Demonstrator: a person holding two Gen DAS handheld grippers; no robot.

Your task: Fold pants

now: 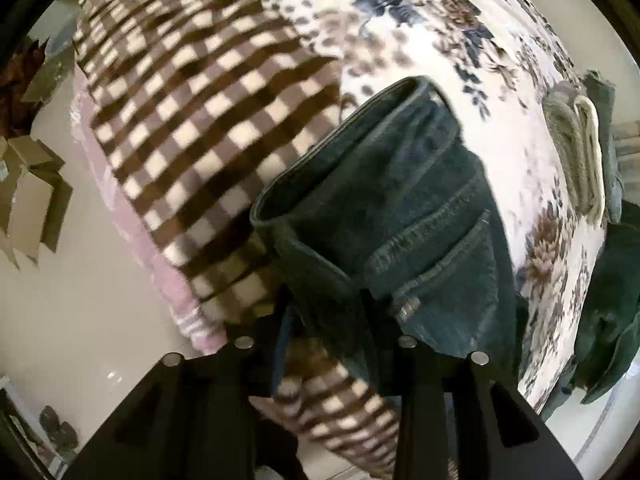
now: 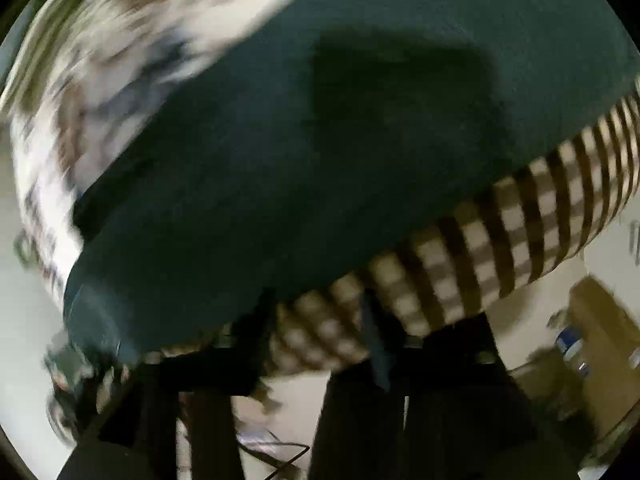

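Dark teal jeans lie on a bed, waistband end toward the far side, a back pocket showing. My left gripper sits at the near edge of the jeans, its fingers apart with denim between them. In the blurred right wrist view a broad flat part of the same jeans fills the middle. My right gripper is at the near edge of the cloth, fingers apart, over the checked blanket.
The bed carries a brown checked blanket and a floral cover. Folded clothes and another dark garment lie at the right. Cardboard boxes stand on the pale floor at the left.
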